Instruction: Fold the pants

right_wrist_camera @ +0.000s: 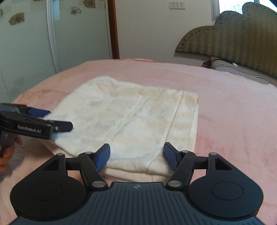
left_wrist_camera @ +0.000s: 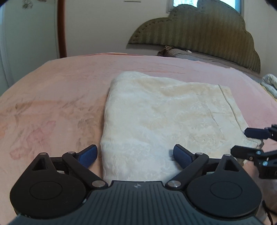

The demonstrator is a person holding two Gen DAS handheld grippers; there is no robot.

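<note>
**Count of things on and around the bed**

One folded cream pants [left_wrist_camera: 162, 117] on one pink bed [left_wrist_camera: 52, 97]. Two hand-held grippers: the left hand-held gripper [left_wrist_camera: 135, 156] and the right hand-held gripper [right_wrist_camera: 136, 156]. One padded headboard [left_wrist_camera: 199, 32]. One grey pillow [right_wrist_camera: 242, 71]. Two wall sockets [right_wrist_camera: 176, 5].

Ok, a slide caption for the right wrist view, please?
Open right hand-held gripper over the near edge of folded cream pants on a pink bedspread, left hand-held gripper alongside.
</note>
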